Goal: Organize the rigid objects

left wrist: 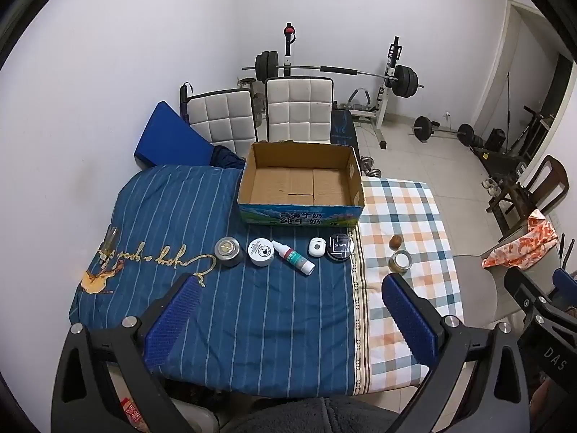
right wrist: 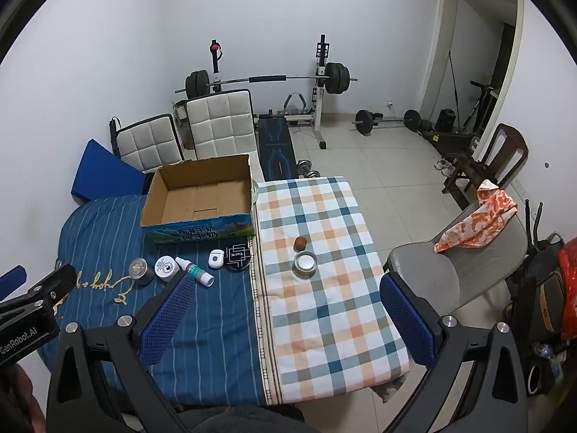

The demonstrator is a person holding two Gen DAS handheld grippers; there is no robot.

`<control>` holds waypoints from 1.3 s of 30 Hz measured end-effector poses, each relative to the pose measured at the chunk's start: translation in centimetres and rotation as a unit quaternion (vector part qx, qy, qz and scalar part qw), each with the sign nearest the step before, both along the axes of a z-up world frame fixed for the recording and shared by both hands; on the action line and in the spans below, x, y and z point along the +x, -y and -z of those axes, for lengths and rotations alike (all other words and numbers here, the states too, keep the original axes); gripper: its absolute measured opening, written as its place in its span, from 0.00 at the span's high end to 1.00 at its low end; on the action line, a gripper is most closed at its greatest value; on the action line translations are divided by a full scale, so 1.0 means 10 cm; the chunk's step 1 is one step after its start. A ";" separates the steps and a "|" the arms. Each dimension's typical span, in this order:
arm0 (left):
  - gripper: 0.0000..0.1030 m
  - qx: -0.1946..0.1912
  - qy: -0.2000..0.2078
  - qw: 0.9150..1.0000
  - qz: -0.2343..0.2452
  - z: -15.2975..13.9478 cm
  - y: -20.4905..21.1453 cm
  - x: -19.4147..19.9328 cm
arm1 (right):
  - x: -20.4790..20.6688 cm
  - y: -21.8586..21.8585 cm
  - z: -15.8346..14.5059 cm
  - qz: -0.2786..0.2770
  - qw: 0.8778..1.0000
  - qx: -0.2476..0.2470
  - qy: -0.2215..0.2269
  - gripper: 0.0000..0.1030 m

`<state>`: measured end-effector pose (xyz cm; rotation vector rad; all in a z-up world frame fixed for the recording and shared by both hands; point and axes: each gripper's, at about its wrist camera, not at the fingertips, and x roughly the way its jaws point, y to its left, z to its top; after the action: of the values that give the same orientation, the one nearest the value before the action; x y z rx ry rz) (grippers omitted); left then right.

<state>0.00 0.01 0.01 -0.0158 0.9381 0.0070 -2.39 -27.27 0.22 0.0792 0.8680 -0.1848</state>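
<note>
A table carries a blue striped cloth (left wrist: 252, 310) on its left and a plaid cloth (right wrist: 324, 288) on its right. An empty milk carton box (left wrist: 301, 184) sits at 12 o'clock. In front of it runs a row: metal tin (left wrist: 228, 250), white jar (left wrist: 261, 251), dropper bottle (left wrist: 294, 256), white case (left wrist: 316, 246), black tin (left wrist: 339, 247). On the plaid lie a brown nut (right wrist: 300, 242) and a small bowl (right wrist: 305, 262). Left gripper (left wrist: 288, 317) and right gripper (right wrist: 285, 321) hover released, holding nothing. Beyond stand two white chairs (left wrist: 297, 108) and a barbell rack (left wrist: 391, 83).
</note>
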 end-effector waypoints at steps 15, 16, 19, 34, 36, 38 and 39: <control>0.00 -0.001 0.000 1.000 0.001 -0.01 0.00 0.00 | 0.01 -0.03 0.00 -0.001 1.000 -0.001 0.002 0.00; 0.00 0.000 0.001 1.000 0.001 -0.01 0.00 -0.01 | 0.01 -0.03 0.00 0.000 1.000 -0.001 0.002 0.00; 0.00 -0.001 0.001 1.000 0.001 -0.01 0.01 0.02 | 0.01 -0.03 0.00 -0.001 1.000 -0.001 0.001 0.00; 0.00 -0.001 0.001 1.000 0.001 -0.04 -0.01 0.03 | 0.04 -0.04 0.01 -0.001 1.000 0.001 0.004 0.00; 0.00 0.000 0.001 1.000 0.001 -0.04 0.00 0.02 | 0.04 -0.06 -0.01 -0.002 1.000 0.001 0.004 0.00; 0.00 -0.001 0.001 1.000 0.001 -0.03 0.00 0.02 | 0.04 -0.06 -0.01 -0.002 1.000 0.001 0.003 0.00; 0.00 -0.001 0.001 1.000 0.001 -0.04 -0.01 0.03 | 0.04 -0.06 0.00 -0.002 1.000 0.002 0.004 0.00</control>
<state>0.26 0.08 0.45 -0.0171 0.9360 0.0046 -2.00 -26.69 0.27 0.0813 0.8613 -0.1794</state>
